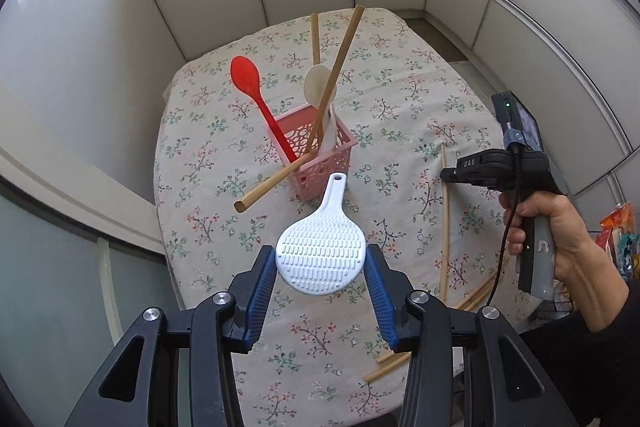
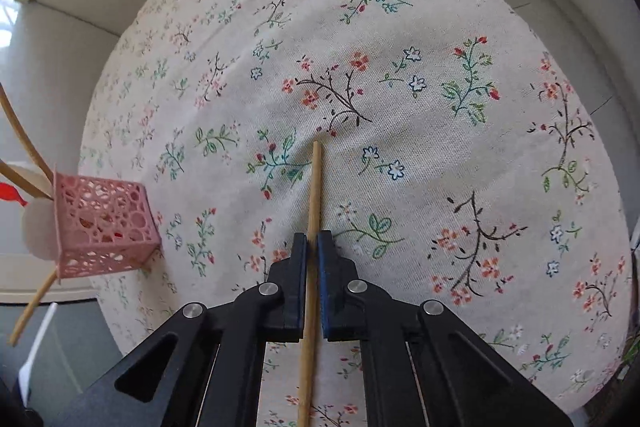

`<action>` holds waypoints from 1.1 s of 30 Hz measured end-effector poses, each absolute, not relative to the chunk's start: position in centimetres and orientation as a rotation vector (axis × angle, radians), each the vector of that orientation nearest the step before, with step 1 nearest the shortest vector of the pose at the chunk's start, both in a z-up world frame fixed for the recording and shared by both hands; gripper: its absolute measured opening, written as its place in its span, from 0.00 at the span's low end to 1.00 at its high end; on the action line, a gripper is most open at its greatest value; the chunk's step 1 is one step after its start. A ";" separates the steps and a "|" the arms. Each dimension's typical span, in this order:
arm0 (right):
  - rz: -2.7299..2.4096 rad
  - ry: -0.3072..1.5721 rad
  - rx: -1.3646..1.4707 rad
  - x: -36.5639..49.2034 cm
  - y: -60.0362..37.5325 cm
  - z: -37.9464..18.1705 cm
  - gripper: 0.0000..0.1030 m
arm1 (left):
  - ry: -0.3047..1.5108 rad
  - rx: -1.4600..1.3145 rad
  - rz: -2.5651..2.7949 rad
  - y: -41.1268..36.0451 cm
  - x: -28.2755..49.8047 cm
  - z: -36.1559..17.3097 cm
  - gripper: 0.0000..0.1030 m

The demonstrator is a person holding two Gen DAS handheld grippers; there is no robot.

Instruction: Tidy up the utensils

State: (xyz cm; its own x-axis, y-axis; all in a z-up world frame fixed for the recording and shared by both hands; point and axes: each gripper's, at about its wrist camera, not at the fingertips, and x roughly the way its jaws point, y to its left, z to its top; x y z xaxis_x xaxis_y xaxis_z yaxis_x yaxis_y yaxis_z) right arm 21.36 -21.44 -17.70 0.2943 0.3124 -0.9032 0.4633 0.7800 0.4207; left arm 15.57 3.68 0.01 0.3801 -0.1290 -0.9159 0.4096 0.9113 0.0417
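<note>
The pink basket (image 1: 320, 147) looks top-heavy: it stands near the middle of the flowered counter (image 1: 400, 87) with long handles leaning out over its rim, and one wooden stick pokes out through its lower side toward the counter's near edge. If the left hand-held gripper (image 1: 320, 267) pushes the white slotted paddle (image 1: 320, 251) in handle first and catches those leaning handles, I judge the light basket could tip or slide. The paddle's round head sits clamped between the blue pads (image 1: 262, 283), held only by its edges, so it might twist out.

The right hand-held gripper (image 2: 312, 243) is clenched on a thin wooden chopstick (image 2: 314, 195) lying on the cloth, well to the right of the basket. Pinched close to one end, the long stick could swing or slip as it lifts.

Counting: one basket; in it one red spoon (image 1: 246, 77), one pale spoon (image 1: 316, 83) and what I make out as two wooden sticks. One white paddle in the left grip. One chopstick in the right grip. Several more chopsticks (image 1: 476, 297) lie near the counter's right edge; their exact number I cannot tell.
</note>
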 end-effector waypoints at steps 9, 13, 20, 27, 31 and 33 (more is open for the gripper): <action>0.030 1.166 0.766 20.0 -21.8 -12.6 0.05 | 1.100 0.320 -0.346 3.9 15.5 2.3 0.44; 0.108 1.010 0.645 17.9 -20.1 -6.3 0.04 | 1.089 0.386 -0.342 3.2 16.4 4.2 0.44; 0.172 0.792 0.524 15.7 -18.5 0.8 0.00 | 1.192 0.550 -0.312 0.6 20.0 3.5 0.44; 0.180 0.771 0.522 16.3 -19.6 1.8 0.00 | 1.292 0.657 -0.263 -1.8 23.4 -0.2 0.44; 0.157 0.911 0.578 18.4 -21.5 -1.1 0.00 | 1.301 0.646 -0.255 -2.2 24.6 -0.9 0.44; 0.111 1.022 0.578 19.7 -22.7 -3.4 0.11 | 1.288 0.635 -0.266 -2.3 24.6 -0.5 0.44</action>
State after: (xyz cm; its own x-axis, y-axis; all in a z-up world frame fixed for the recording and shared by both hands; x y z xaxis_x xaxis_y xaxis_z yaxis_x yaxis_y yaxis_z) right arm 19.69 -22.75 -3.44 0.5303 0.3499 -0.7722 0.1753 0.8459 0.5037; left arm 24.59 -2.31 -0.50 0.2787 0.1598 -0.9470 0.5222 0.8023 0.2891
